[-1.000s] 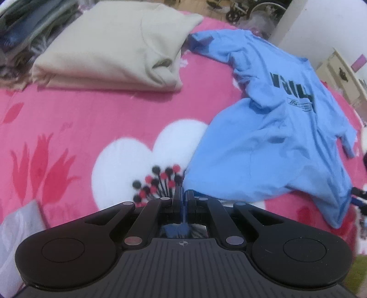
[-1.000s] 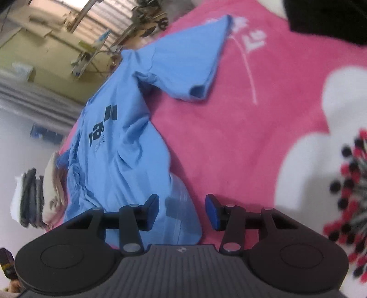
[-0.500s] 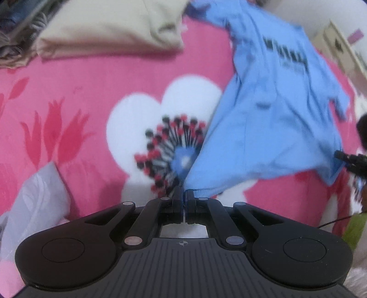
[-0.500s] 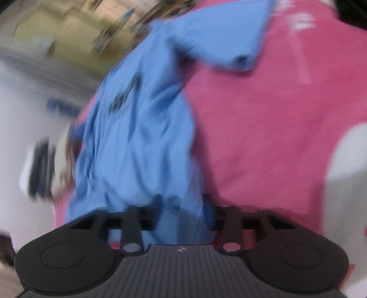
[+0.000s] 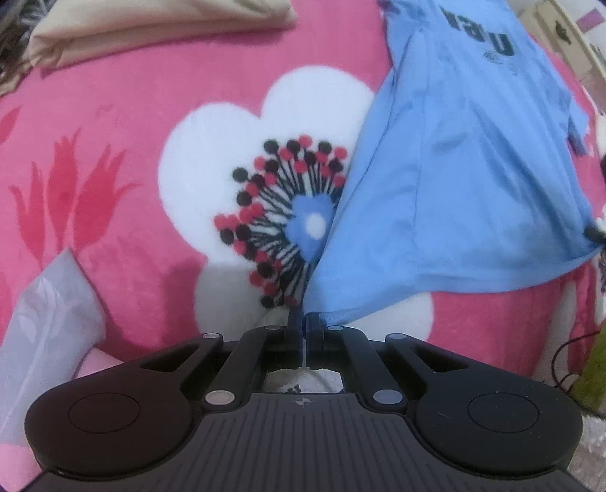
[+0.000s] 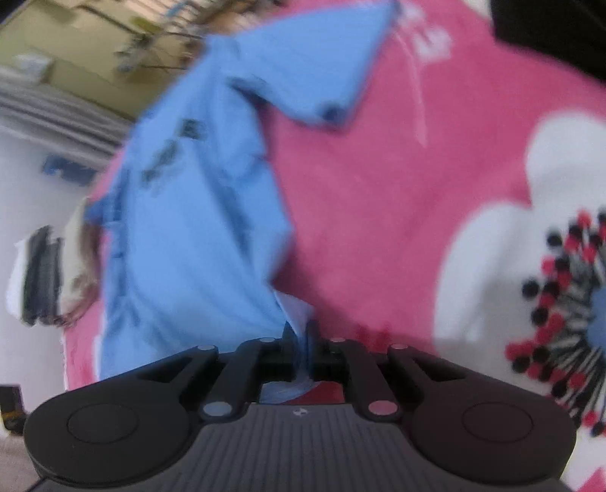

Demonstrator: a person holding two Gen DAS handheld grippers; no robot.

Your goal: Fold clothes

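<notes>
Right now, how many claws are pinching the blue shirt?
2. The left claw grips one bottom corner of the light blue cotton T-shirt; the right claw grips another edge.

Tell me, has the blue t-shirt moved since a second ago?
Yes. In the left wrist view, the blue t-shirt has been pulled taut towards the camera, and it has uncovered the flower centre on the pink blanket.

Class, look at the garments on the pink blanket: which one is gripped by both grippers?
The blue T-shirt: the left gripper and right gripper each pinch its hem. The beige garment lies folded, untouched.
</notes>
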